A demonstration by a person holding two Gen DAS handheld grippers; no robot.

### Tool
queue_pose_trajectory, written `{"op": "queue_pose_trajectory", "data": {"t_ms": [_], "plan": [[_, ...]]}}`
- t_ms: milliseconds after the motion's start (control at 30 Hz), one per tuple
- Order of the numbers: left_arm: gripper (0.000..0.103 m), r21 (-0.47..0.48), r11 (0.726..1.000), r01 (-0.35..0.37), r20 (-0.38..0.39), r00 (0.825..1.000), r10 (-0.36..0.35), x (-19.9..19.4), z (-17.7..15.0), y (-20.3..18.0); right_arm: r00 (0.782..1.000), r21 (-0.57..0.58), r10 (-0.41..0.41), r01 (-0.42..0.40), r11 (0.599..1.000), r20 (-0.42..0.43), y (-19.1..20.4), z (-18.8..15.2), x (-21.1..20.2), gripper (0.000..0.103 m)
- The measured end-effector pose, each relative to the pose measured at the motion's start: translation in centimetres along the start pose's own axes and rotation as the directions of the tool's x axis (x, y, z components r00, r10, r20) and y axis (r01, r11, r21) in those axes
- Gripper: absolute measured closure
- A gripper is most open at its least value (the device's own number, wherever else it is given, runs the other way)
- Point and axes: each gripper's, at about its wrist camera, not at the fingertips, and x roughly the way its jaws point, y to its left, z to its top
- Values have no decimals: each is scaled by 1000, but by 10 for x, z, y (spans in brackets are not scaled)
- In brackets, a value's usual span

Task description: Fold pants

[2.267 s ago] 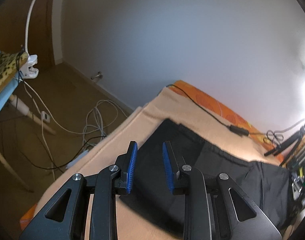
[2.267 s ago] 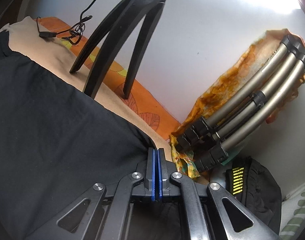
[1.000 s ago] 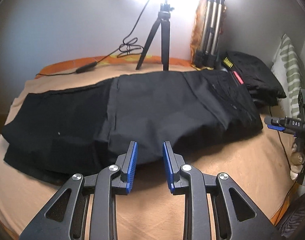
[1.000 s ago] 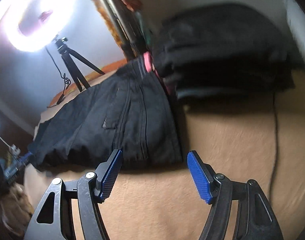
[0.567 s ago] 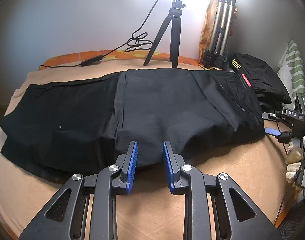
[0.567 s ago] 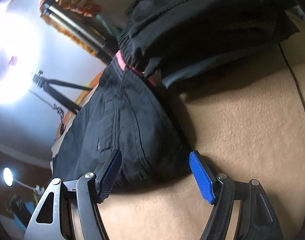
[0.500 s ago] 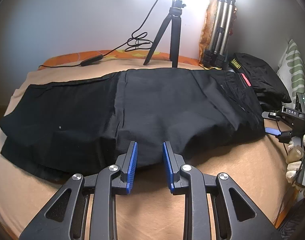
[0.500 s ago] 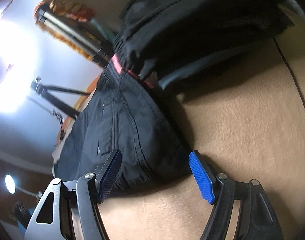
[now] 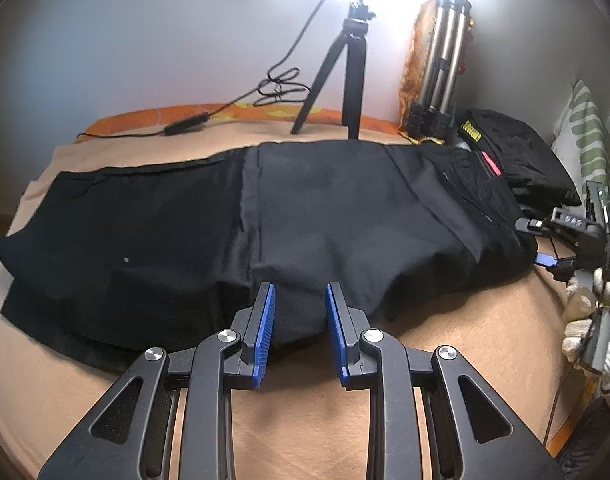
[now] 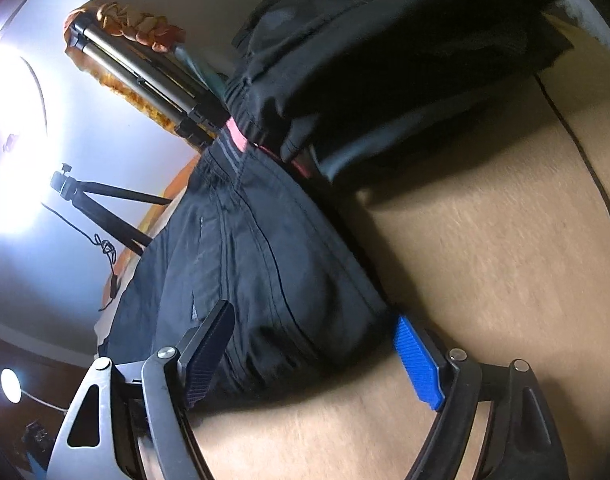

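Observation:
Black pants (image 9: 325, 216) lie lengthwise across the tan blanket (image 9: 445, 340), waist to the right with a red tag (image 9: 491, 165). My left gripper (image 9: 299, 292) hovers at the near edge of the pants' middle. Its blue pads stand a little apart, and no cloth is pinched between them. In the right wrist view the waist corner of the pants (image 10: 265, 272) lies between the wide jaws of my right gripper (image 10: 313, 316), which are opening. The pads do not press on the cloth. The right gripper (image 9: 545, 240) also shows at the waist end, held by a gloved hand (image 9: 585, 308).
A pile of black clothes (image 9: 525, 160) sits just beyond the waist. A black tripod (image 9: 351, 76) and a folded metal tripod (image 9: 441, 56) stand along the back wall with a cable (image 9: 185, 126). A striped pillow (image 9: 589, 140) lies at far right. A thin cable (image 10: 585, 160) crosses the blanket.
The right gripper has rolled and come closer over the waist corner, its jaws a little wider. The left gripper has barely shifted since half a second ago.

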Motion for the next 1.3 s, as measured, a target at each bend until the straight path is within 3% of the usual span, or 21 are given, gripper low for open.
{"op": "queue_pose_trajectory", "data": {"t_ms": [33,100,233,300,367,600,733,933,1133,1233,1300], "plan": [[79,-9,1000,0,4,1000,0,-1,0,2,1000,-16,-15,15,1000,8,2,2,2,31],[79,-10,1000,-3,7,1000,3,-2,0,4,999,-27,-32,33,999,16,2,4,4,51],[79,5,1000,-6,2,1000,6,0,-2,2,1000,-15,21,-21,1000,5,-2,4,3,74],[79,15,1000,-7,3,1000,6,1,-2,-1,999,-26,44,-43,999,15,1,2,-3,92],[79,21,1000,-9,6,1000,9,1,-1,-2,997,-48,73,-72,996,24,8,-2,-12,97],[79,31,1000,5,32,999,-6,-10,0,-7,987,-138,153,-145,980,47,19,-25,-60,100],[79,68,998,8,49,999,-11,-23,3,-17,987,-171,155,-146,974,40,9,-47,-86,100],[79,81,996,-26,68,998,20,-48,7,-11,994,-196,100,-89,976,47,-23,-69,-105,101],[79,13,998,-67,33,997,66,-68,-11,27,996,-224,51,-33,974,74,-48,-53,-115,103],[79,-19,997,-71,-1,997,71,-70,-26,43,990,-302,17,26,953,142,-42,-52,-131,99],[79,-37,997,-68,-30,997,67,-67,-36,50,984,-389,25,47,920,176,-26,-55,-143,86]]}}
